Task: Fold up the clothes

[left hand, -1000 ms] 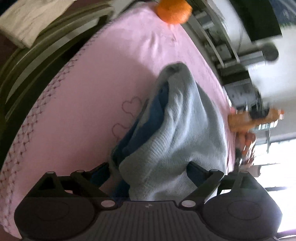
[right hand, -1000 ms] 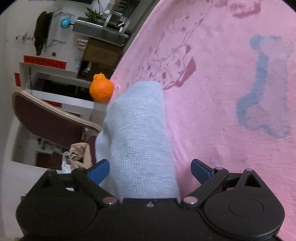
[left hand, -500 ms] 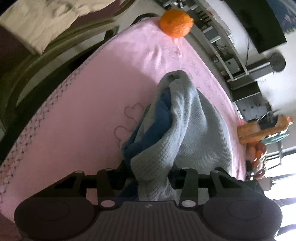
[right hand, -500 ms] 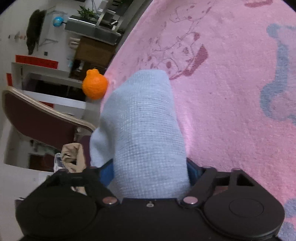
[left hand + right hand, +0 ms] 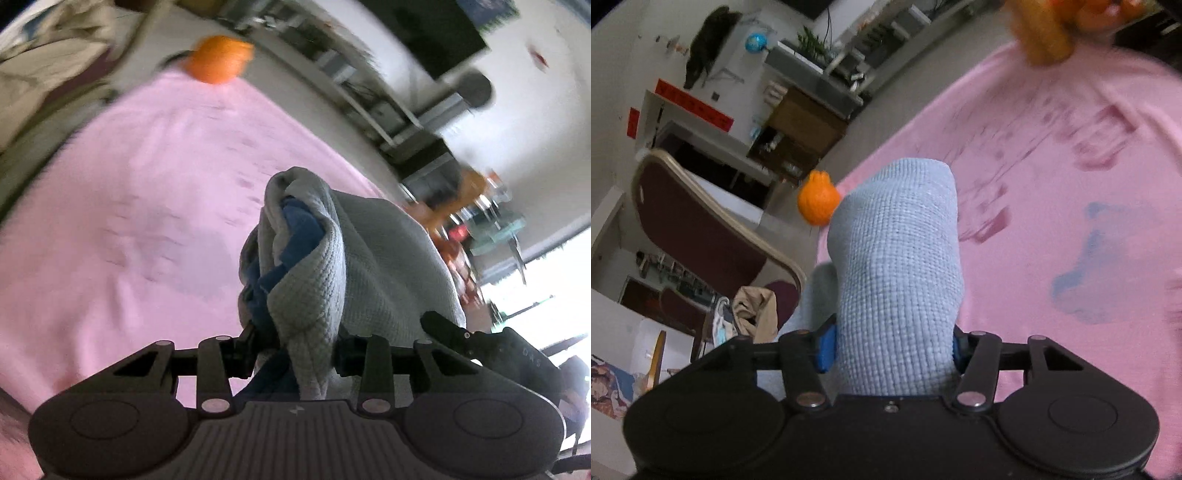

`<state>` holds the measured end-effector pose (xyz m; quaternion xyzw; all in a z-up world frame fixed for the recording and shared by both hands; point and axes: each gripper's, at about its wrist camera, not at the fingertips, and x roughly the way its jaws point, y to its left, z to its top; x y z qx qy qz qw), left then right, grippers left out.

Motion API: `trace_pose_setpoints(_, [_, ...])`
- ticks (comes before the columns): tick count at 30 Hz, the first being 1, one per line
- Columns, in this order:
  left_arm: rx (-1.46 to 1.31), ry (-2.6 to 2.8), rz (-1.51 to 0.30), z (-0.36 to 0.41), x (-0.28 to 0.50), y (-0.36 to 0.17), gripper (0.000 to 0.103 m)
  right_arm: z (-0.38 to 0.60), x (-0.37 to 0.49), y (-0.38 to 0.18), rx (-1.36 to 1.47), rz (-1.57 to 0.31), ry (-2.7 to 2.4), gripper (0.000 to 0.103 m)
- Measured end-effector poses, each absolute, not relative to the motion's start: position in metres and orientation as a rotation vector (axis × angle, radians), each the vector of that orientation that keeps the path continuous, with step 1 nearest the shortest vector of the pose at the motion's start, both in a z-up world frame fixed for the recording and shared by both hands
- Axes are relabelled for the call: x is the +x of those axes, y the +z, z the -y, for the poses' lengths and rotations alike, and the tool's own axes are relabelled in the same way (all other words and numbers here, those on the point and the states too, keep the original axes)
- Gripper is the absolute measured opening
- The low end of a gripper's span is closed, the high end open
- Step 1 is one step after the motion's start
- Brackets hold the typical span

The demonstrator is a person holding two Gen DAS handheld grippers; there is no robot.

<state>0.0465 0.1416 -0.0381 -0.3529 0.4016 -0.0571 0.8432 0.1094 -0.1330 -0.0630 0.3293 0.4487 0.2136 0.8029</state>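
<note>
Both grippers are now closing onto the pale blue waffle-knit garment [image 5: 897,266], lifting it off the pink printed blanket [image 5: 1071,229]: left gripper [image 5: 295,354] and right gripper [image 5: 892,350] are pinching bunched cloth.

The garment [image 5: 897,258] is pale blue-grey waffle knit with a navy inner layer [image 5: 299,229]. The cloth [image 5: 1071,177] beneath is pink, printed with maroon marks and a blue shape. The fruit [image 5: 817,202] is orange.
</note>
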Motion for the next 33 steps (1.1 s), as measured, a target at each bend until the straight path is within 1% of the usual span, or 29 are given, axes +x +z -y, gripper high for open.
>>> trace_pose_setpoints(3, [-0.696,-0.198,-0.867,-0.089,0.053,-0.026,0.036,0.183,0.091,-0.051,0.728,-0.929,0.417,0.053])
trace_pose_setpoints(8, [-0.609,-0.297,-0.909,0.001,0.076,-0.025,0.036,0.277,0.071,-0.044,0.788,-0.870,0.331,0.053])
trace_pose_setpoints(15, [-0.498,-0.345,-0.902,0.113,0.126,-0.032,0.036,0.386,0.089,-0.057,0.852,-0.783,0.273,0.053])
trace_pose_setpoints(20, [-0.523,-0.355,-0.824,0.143,0.148,-0.041,0.037,0.437,0.134,-0.056,0.827,-0.715,0.339,0.053])
trace_pose_setpoints(23, [-0.530,-0.321,-0.851,0.159,0.176,-0.074,0.038,0.457,0.161,-0.069,0.795,-0.690,0.381,0.054])
trace_pose_setpoints(25, [-0.528,-0.277,-0.912,0.166,0.192,-0.105,0.039,0.462,0.179,-0.087,0.782,-0.718,0.356,0.056])
trace_pose_setpoints(26, [-0.536,-0.251,-0.946,0.168,0.198,-0.119,0.041,0.463,0.188,-0.101,0.767,-0.759,0.326,0.058])
trace_pose_setpoints(27, [-0.543,-0.224,-0.979,0.171,0.203,-0.133,0.046,0.461,0.200,-0.117,0.746,-0.828,0.276,0.058])
trace_pose_setpoints(28, [-0.547,-0.231,-0.978,0.170,0.204,-0.133,0.046,0.459,0.212,-0.133,0.723,-0.898,0.224,0.059])
trace_pose_setpoints(29, [-0.551,-0.240,-0.975,0.169,0.204,-0.133,0.046,0.458,0.216,-0.139,0.708,-0.909,0.192,0.063])
trace_pose_setpoints(30, [-0.556,-0.249,-0.973,0.168,0.204,-0.133,0.046,0.457,0.219,-0.144,0.693,-0.915,0.163,0.064])
trace_pose_setpoints(31, [-0.559,-0.254,-0.983,0.166,0.205,-0.132,0.046,0.460,0.218,-0.144,0.726,-0.912,0.182,0.066])
trace_pose_setpoints(33, [-0.587,-0.261,-1.011,0.160,0.206,-0.131,0.048,0.462,0.215,-0.140,0.755,-0.894,0.185,0.073])
